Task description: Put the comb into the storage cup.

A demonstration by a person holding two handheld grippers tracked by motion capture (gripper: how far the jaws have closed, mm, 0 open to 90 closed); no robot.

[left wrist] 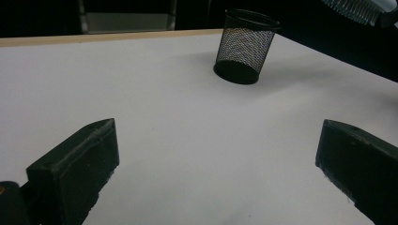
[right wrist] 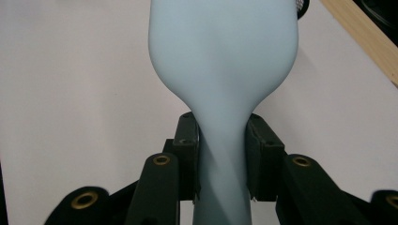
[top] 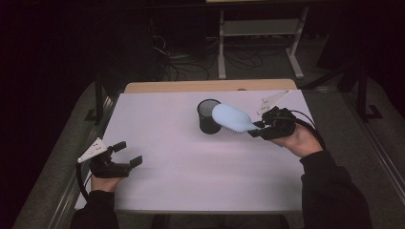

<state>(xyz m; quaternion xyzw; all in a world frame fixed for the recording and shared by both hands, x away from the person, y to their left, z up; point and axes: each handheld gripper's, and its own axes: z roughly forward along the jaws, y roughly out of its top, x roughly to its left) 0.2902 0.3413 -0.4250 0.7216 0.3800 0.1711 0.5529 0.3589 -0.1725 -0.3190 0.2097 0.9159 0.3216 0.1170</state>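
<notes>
A pale blue hairbrush [top: 232,118] hangs above the white table [top: 191,157], its head beside the rim of a black mesh cup [top: 208,116]. My right gripper [top: 260,129] is shut on the brush's handle [right wrist: 220,154], both jaws pressed against its sides, with the smooth back of the head [right wrist: 223,47] facing the camera. The bristles [left wrist: 359,10] point down. My left gripper [top: 129,152] rests open near the table's left front, nothing between its jaws. The mesh cup [left wrist: 244,47] stands upright ahead of it.
A wooden strip [top: 210,86] runs along the table's far edge. Beyond it are a metal frame [top: 258,38] and cables on a dark floor. The table drops off on both sides.
</notes>
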